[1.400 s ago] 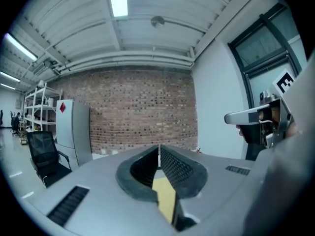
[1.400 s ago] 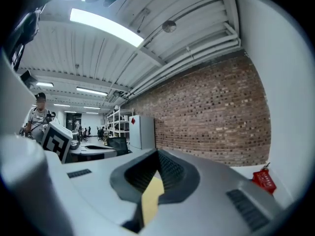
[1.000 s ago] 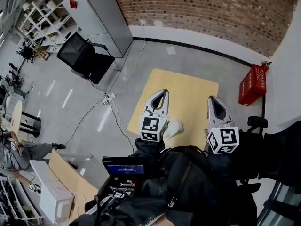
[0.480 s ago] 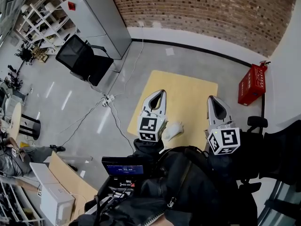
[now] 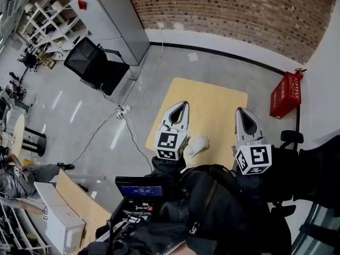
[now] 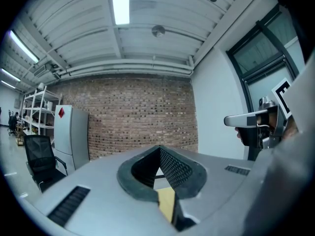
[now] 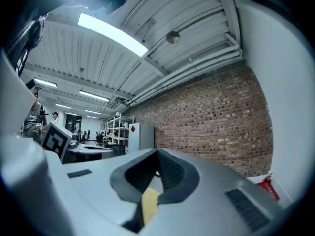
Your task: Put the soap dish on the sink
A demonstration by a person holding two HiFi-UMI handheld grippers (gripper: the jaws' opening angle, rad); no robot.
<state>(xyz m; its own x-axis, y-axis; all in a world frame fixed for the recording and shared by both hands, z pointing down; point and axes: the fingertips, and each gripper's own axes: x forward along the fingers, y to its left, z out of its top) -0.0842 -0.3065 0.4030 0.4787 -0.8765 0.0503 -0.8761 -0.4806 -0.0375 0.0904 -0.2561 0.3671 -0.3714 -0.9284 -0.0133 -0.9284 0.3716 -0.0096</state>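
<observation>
Both grippers are level, side by side over the yellow panel (image 5: 212, 102). Left gripper (image 5: 184, 104): jaws fully together, tips meeting, nothing between them, which its own view confirms (image 6: 159, 151). Right gripper (image 5: 240, 111): same, closed and empty (image 7: 157, 154).

I see a small white object (image 5: 197, 145) on the near part of the panel, just right of the left gripper's marker cube. It could be the soap dish, but I can't tell at this size.

Clearances as I read them:
- Panel's far edge is near the white wall base under the brick wall (image 5: 239, 9), with a strip of grey floor between.
- Red crate (image 5: 286, 95) sits just beside the panel's far right corner, so it's tight on that side.
- Left edge faces open grey floor, with a power strip and cables (image 5: 123, 111) near it.
- Black office chair (image 5: 94, 64) and grey cabinet (image 5: 114, 17) stand well apart on the left.
- Cardboard box (image 5: 79, 201) is low left, near my body.
</observation>
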